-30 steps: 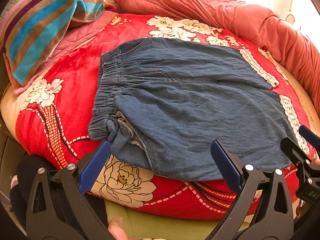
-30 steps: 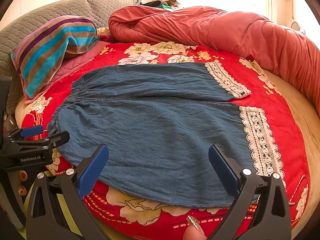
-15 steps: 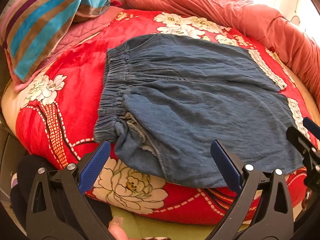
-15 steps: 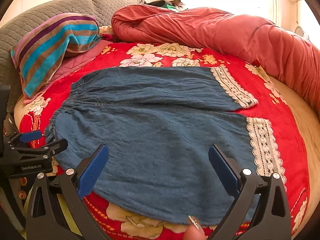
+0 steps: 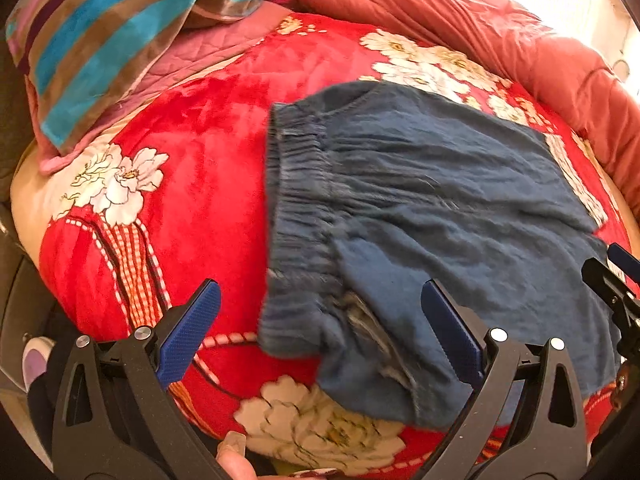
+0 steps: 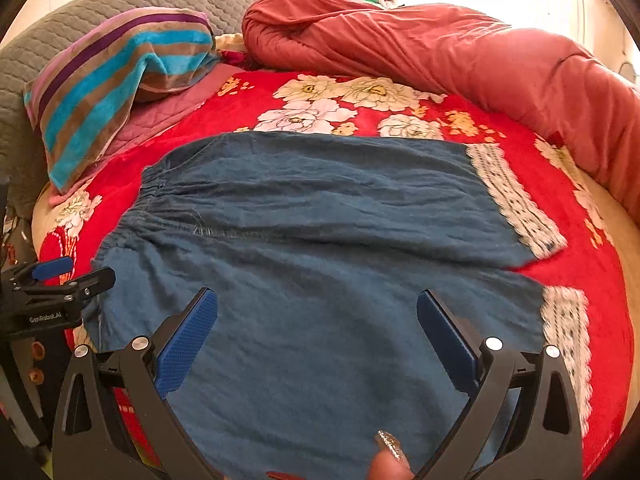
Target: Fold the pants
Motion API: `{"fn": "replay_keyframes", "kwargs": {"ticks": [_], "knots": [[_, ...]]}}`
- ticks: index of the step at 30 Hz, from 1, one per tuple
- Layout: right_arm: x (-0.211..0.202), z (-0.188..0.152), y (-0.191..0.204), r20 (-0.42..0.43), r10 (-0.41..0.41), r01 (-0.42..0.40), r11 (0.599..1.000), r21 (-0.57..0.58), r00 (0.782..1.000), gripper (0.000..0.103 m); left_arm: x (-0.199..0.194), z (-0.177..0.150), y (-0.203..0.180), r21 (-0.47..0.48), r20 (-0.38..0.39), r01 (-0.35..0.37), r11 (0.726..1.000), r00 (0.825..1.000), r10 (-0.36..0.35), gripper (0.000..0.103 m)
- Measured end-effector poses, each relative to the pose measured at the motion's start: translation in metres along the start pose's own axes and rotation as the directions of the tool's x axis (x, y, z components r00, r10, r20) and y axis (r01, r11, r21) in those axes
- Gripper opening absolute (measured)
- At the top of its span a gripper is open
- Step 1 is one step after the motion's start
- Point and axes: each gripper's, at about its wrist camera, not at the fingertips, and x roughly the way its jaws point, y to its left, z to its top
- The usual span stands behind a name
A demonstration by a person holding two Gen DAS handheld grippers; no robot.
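Blue denim pants (image 5: 432,216) with an elastic waistband (image 5: 296,200) and white lace cuffs (image 6: 516,200) lie spread flat on the red floral blanket (image 5: 208,168). The waistband points left, the legs right. My left gripper (image 5: 320,332) is open and empty, over the waistband's near corner. My right gripper (image 6: 318,336) is open and empty, over the near leg (image 6: 320,320). The left gripper also shows at the left edge of the right wrist view (image 6: 60,280); the right gripper shows at the right edge of the left wrist view (image 5: 616,280).
A striped pillow (image 6: 116,80) on a pink quilted pad (image 5: 192,60) lies at the back left. A rolled coral duvet (image 6: 440,52) runs along the back and right. A grey quilted headboard (image 6: 120,8) stands behind.
Both grippers have moved forward and down toward the pants. The left view has shifted left toward the waistband corner. Both stay open and empty.
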Motion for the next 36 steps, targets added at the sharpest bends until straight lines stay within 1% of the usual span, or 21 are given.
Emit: {"fn": "replay_keyframes", "kwargs": {"ticks": [3,5,8,12,17,21,26,28,32,36], "knots": [[0.010,0.014,0.004,0.006,0.003,-0.003,0.999,-0.037,1.000,0.099,0.007,0.011,0.007,-0.010,0.001,-0.008,1.000,1.000,0.008,0.094],[0.018,0.023,0.005,-0.003,0.024,-0.025,0.999,-0.044,1.000,0.099,0.013,0.019,0.012,-0.014,-0.002,-0.015,1.000,1.000,0.015,0.094],[0.032,0.037,0.009,-0.018,0.034,-0.035,0.997,-0.063,0.999,0.099,0.022,0.030,0.016,-0.021,-0.009,-0.006,1.000,1.000,0.006,0.094],[0.048,0.057,0.015,-0.016,0.029,-0.031,0.995,-0.091,0.999,0.099,0.034,0.046,0.023,-0.027,-0.012,-0.007,1.000,1.000,0.006,0.094],[0.066,0.083,0.024,-0.019,0.069,-0.071,0.988,-0.136,0.997,0.099,0.045,0.067,0.030,-0.026,-0.008,-0.028,0.999,1.000,0.027,0.094],[0.082,0.100,0.032,-0.023,0.057,-0.060,0.982,-0.178,0.998,0.099,0.054,0.081,0.036,-0.032,-0.014,-0.026,0.999,1.000,0.025,0.094],[0.101,0.116,0.040,-0.027,0.068,-0.073,0.966,-0.248,0.997,0.099,0.069,0.098,0.042,-0.027,-0.032,-0.035,0.999,0.999,0.035,0.094],[0.109,0.122,0.042,-0.028,0.068,-0.073,0.959,-0.272,0.997,0.099,0.077,0.104,0.043,-0.019,-0.043,-0.019,1.000,0.999,0.019,0.094],[0.135,0.133,0.041,-0.058,0.069,-0.084,0.945,-0.317,0.996,0.099,0.090,0.115,0.044,-0.009,-0.058,0.007,1.000,0.998,-0.007,0.094],[0.161,0.144,0.037,-0.108,0.064,-0.096,0.943,-0.318,0.992,0.099,0.098,0.123,0.047,-0.020,-0.040,-0.021,1.000,0.999,0.021,0.094]]}}
